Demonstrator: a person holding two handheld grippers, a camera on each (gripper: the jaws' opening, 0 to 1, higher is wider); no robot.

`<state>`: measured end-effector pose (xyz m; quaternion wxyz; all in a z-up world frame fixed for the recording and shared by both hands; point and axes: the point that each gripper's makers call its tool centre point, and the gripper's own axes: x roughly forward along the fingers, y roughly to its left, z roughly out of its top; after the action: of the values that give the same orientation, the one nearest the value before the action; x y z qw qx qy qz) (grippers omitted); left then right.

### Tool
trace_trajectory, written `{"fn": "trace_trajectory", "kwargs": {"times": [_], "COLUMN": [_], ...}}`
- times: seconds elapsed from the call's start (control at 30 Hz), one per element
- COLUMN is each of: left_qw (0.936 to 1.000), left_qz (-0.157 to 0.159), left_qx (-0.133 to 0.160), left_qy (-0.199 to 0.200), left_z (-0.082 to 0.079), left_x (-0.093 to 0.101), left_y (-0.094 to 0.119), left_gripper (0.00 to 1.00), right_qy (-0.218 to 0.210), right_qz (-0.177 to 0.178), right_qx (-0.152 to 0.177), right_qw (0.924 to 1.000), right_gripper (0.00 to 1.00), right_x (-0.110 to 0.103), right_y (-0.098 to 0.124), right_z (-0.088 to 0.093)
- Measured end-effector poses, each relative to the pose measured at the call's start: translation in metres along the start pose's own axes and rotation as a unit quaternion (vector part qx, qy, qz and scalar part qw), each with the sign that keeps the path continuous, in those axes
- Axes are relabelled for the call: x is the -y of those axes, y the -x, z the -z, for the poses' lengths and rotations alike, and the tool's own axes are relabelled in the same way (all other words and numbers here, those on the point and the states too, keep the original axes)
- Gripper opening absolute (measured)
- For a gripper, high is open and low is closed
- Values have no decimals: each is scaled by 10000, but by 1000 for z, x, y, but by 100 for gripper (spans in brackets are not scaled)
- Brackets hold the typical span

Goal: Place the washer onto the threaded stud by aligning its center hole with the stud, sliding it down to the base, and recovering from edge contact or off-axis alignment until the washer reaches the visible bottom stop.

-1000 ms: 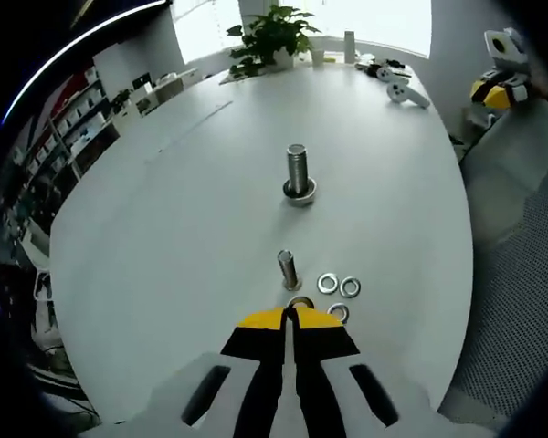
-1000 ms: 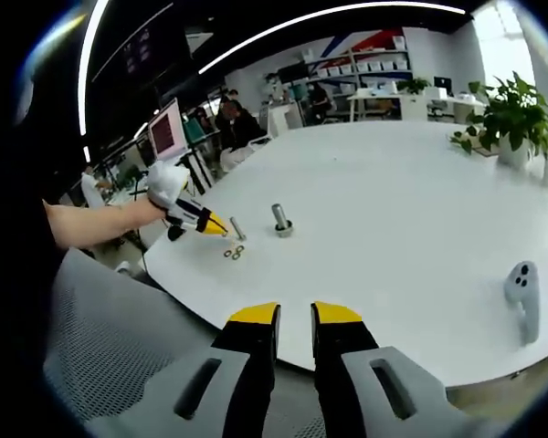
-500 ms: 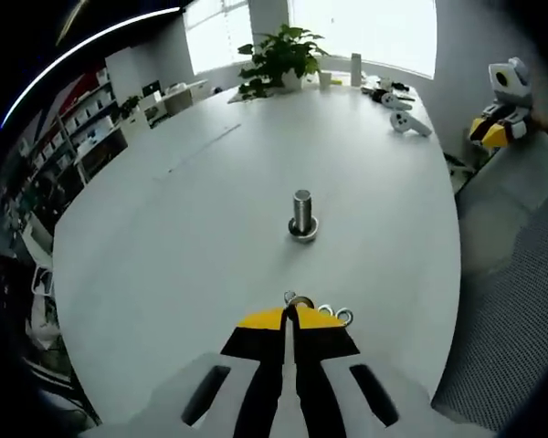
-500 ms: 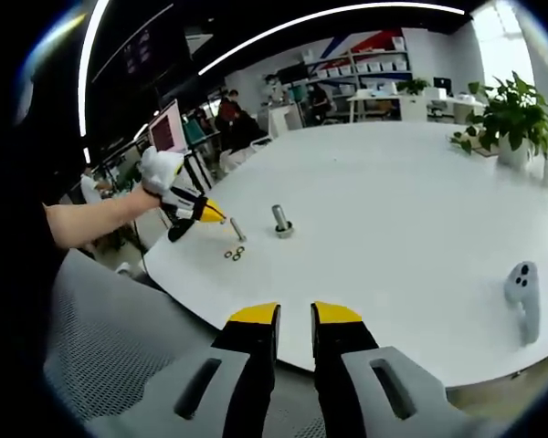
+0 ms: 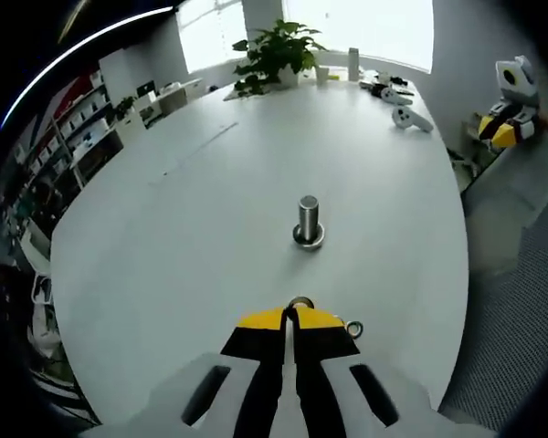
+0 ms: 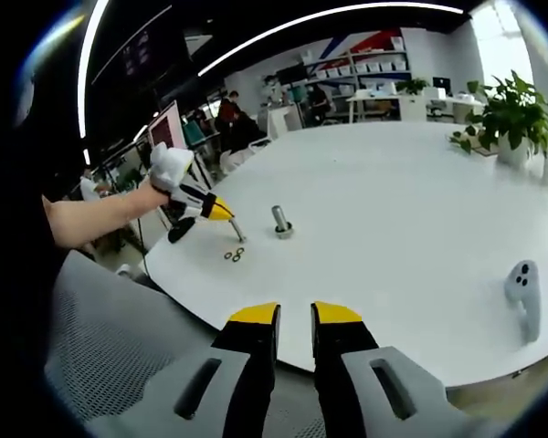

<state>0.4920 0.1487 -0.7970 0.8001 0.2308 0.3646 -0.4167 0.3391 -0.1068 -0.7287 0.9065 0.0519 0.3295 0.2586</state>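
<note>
My left gripper is shut, and a small steel washer peeks out at its yellow tips. Ahead of it a thick threaded stud stands upright on its base. In the right gripper view, a person's hand holds the left gripper just above a thin stud, with the thick stud to its right. Loose washers lie near the table edge; one shows beside the left jaws. My right gripper stands open with nothing in it, off the near table edge.
The large white table carries a potted plant and white controllers at its far end. A white controller lies at the right. Grey mesh chairs stand by the table edge. People sit at desks behind.
The left gripper has moved forward over the thin stud, which has slipped out of sight under its tips. Two of the loose washers have left its view. The right gripper has not moved.
</note>
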Motion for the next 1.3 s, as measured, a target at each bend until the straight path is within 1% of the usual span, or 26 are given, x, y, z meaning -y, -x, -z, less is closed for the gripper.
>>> {"fn": "trace_trajectory", "kwargs": {"times": [0.17, 0.33, 0.53, 0.73, 1.1, 1.17, 1.3], "left_qw": [10000, 9999, 9998, 9998, 9998, 9998, 9999], "left_qz": [19, 43, 50, 67, 87, 129, 124], "left_qx": [-13, -126, -181, -160, -185, -137, -51], "left_qy": [-8, -23, 2, 43, -42, -38, -66], "left_z": [-1, 4, 8, 6, 6, 5, 1], "left_x": [1, 2, -1, 0, -2, -1, -2], "left_y": [1, 0, -1, -1, -2, -1, -1], "left_gripper": [0, 0, 0, 0, 0, 1, 5], "right_qy": [-17, -34, -39, -55, -71, -73, -80], "right_qz": [-5, -4, -4, 5, 14, 15, 22], "right_qx": [14, 31, 30, 36, 41, 39, 44], "right_qw": [10000, 10000, 10000, 10000, 10000, 10000, 10000], "right_gripper": [16, 16, 16, 16, 16, 16, 16], "right_x": [0, 0, 0, 0, 0, 1, 1], "right_y": [0, 0, 0, 0, 0, 0, 0], "right_z": [0, -1, 0, -1, 0, -1, -1]}}
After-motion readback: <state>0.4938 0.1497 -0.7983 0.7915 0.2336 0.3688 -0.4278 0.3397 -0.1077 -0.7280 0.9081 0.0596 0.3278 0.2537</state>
